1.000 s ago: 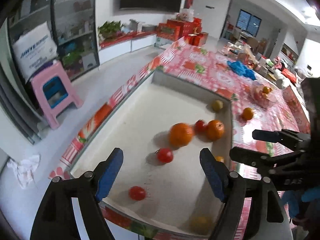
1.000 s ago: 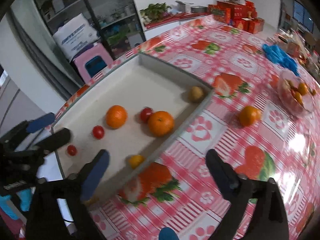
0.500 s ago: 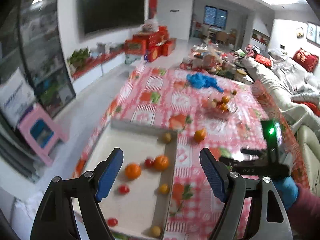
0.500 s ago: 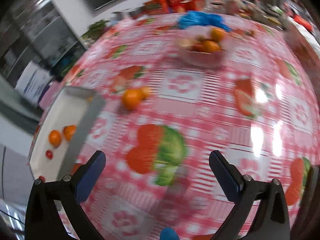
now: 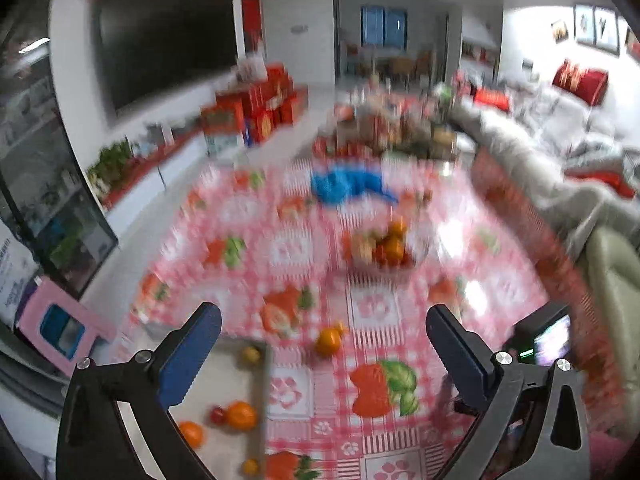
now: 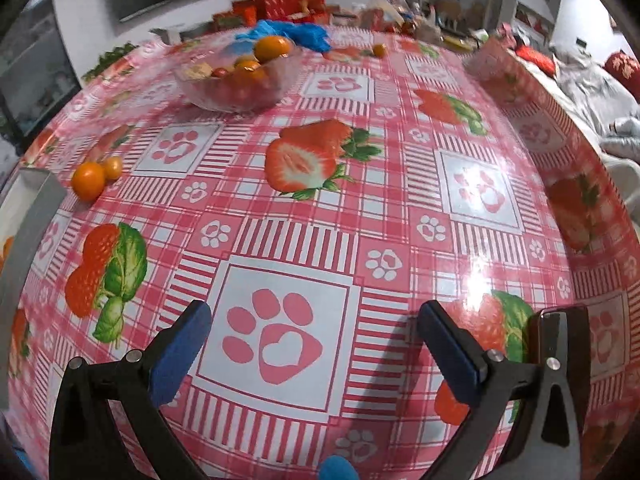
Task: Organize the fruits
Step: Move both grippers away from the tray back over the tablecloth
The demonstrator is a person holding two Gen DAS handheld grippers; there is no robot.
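Observation:
A clear glass bowl [image 6: 236, 80] full of oranges and small red fruits stands on the red strawberry tablecloth; it also shows blurred in the left wrist view [image 5: 384, 248]. An orange [image 6: 88, 181] with a small yellow fruit [image 6: 113, 167] beside it lies loose near a grey tray [image 6: 38, 204]. In the left wrist view the tray [image 5: 259, 396] holds oranges [image 5: 240, 416] and small fruits, and the loose orange [image 5: 329, 341] lies just past it. My left gripper [image 5: 322, 356] is open and empty above the table. My right gripper [image 6: 314, 350] is open and empty, low over the cloth.
A blue cloth bundle [image 6: 288, 32] lies behind the bowl. A small orange fruit [image 6: 379, 50] sits far back. A dark device [image 6: 560, 344] is beside the right gripper's right finger. A pink stool [image 5: 60, 328] stands on the floor at left; a sofa [image 5: 560, 184] at right.
Both grippers have swung away from the tray toward the middle of the table and the bowl. The left view lifted and is motion-blurred. Both stay open and empty.

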